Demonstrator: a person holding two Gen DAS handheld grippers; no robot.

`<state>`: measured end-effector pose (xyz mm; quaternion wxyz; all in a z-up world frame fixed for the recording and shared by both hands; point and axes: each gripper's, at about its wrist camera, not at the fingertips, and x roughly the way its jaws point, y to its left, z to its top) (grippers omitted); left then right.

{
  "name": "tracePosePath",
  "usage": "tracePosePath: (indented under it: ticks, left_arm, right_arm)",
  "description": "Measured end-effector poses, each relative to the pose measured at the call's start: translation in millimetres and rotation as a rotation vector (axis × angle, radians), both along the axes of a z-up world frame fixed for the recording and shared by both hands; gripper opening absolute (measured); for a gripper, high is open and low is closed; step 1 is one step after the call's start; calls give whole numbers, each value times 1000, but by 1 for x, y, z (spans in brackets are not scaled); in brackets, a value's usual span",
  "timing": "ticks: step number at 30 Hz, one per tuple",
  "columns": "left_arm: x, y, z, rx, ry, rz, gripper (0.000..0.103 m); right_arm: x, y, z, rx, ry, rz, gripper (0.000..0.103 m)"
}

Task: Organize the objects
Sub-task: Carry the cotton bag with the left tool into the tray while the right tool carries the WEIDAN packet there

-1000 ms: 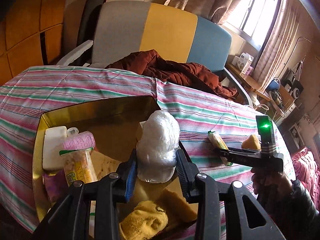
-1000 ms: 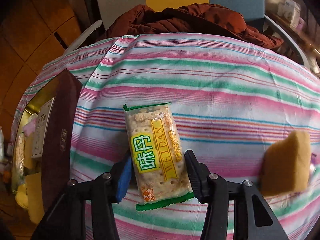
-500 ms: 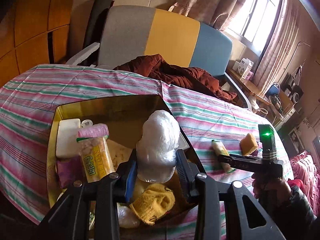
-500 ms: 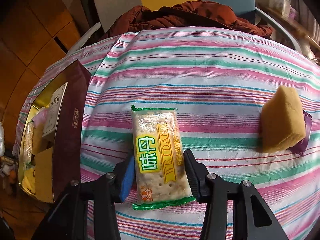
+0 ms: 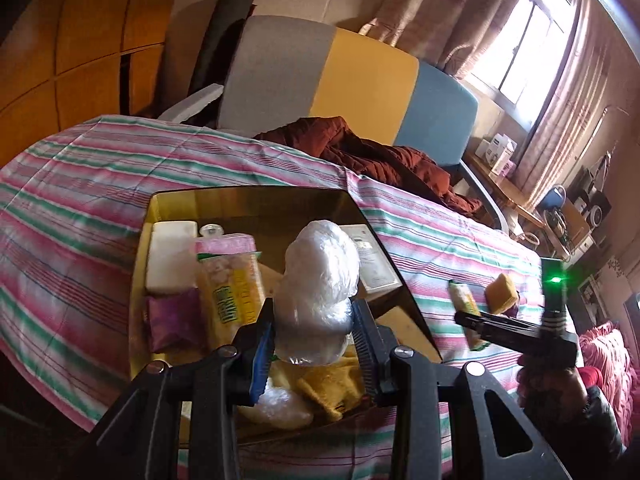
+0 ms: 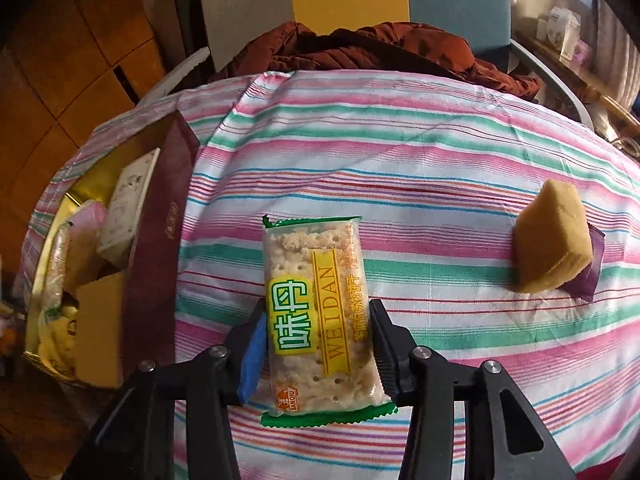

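My left gripper (image 5: 314,340) is shut on a crumpled clear plastic bag (image 5: 318,284) and holds it above the gold-lined box (image 5: 248,200). The box holds a white block (image 5: 170,256), a cracker pack (image 5: 230,280), a purple sachet (image 5: 172,320), a yellow cloth (image 5: 324,384) and a white card (image 5: 372,256). My right gripper (image 6: 318,344) is shut on a green-edged cracker pack (image 6: 316,312) over the striped cloth; it also shows in the left wrist view (image 5: 464,316). A yellow sponge (image 6: 552,236) lies on a purple sachet (image 6: 588,276) to the right.
The striped tablecloth (image 6: 400,152) covers the table. The box's maroon wall (image 6: 160,240) stands left of the right gripper. A brown jacket (image 5: 368,156) lies on the chair (image 5: 360,80) behind the table. A shelf with small items (image 5: 560,208) stands at the far right.
The left gripper has risen and pulled back with the plastic bag, so more of the box shows. The right gripper has lifted with the cracker pack; the sponge looks farther off.
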<state>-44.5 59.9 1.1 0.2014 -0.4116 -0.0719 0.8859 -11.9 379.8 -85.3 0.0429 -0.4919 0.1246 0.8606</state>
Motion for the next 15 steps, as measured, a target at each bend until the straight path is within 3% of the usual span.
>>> tracePosePath:
  ticks: [9, 15]
  left_arm:
    - [0, -44, -2, 27, -2, 100, 36]
    - [-1, -54, 0, 44, 4, 117, 36]
  right_arm:
    - [6, -47, 58, -47, 144, 83, 48]
    - [-8, -91, 64, -88, 157, 177, 48]
